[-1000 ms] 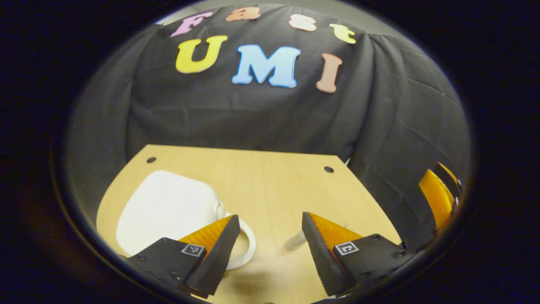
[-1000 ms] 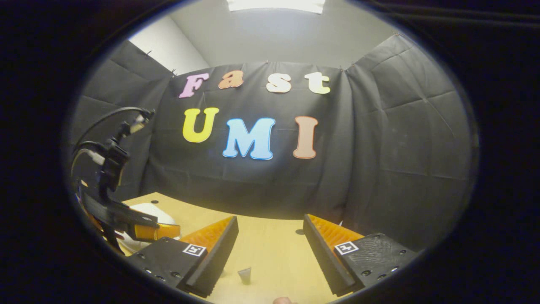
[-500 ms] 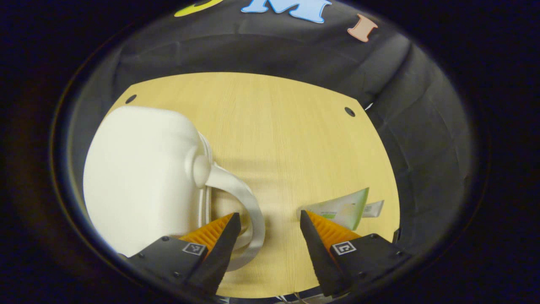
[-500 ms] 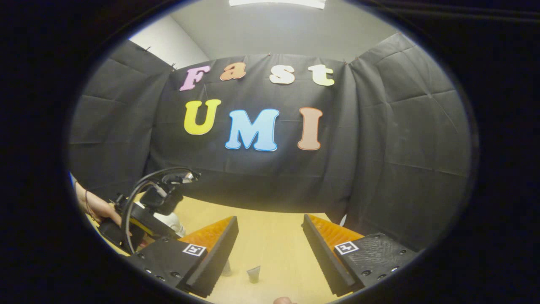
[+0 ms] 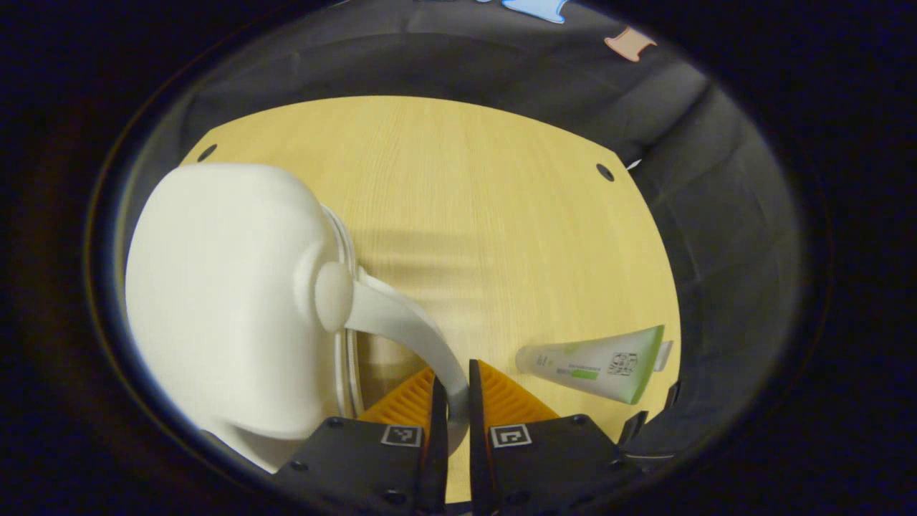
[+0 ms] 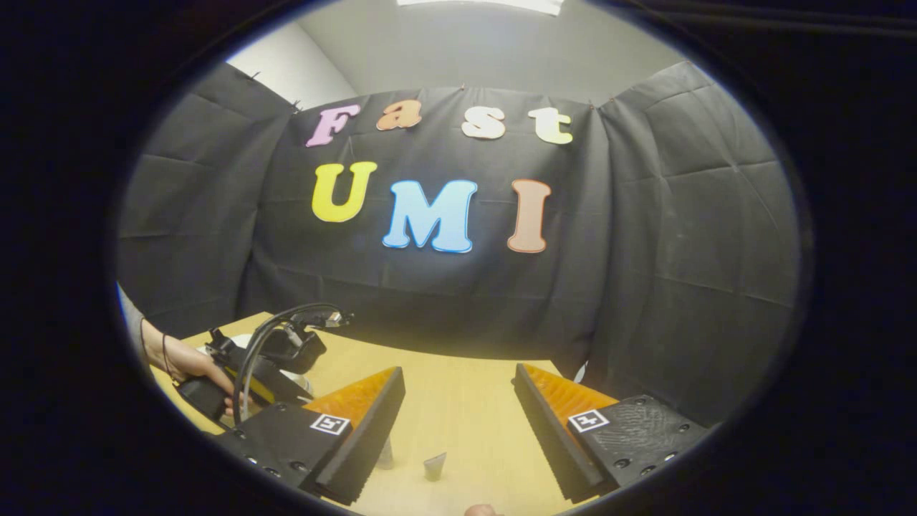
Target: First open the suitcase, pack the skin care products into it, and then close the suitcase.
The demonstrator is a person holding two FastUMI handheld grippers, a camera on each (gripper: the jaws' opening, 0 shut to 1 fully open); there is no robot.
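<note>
Left gripper view: at bottom centre the left gripper (image 5: pixel 458 390) has its fingers clenched on the handle (image 5: pixel 401 322), a pale band that curves up to a round boss on the white suitcase (image 5: pixel 222 294). The suitcase is closed and takes up the left half of the frame, resting on the wooden worktop (image 5: pixel 487 215). Lower right, a green-and-white skin care tube (image 5: pixel 598 362) lies flat on the worktop, just beside the right finger, apart from it.

Right gripper view: right gripper (image 6: pixel 458 423) at bottom, fingers spread wide, holding nothing. Between them, low, a small tube end (image 6: pixel 434 466) on the worktop. Farther, at lower left, a hand (image 6: pixel 183 362) holds the other gripper.
</note>
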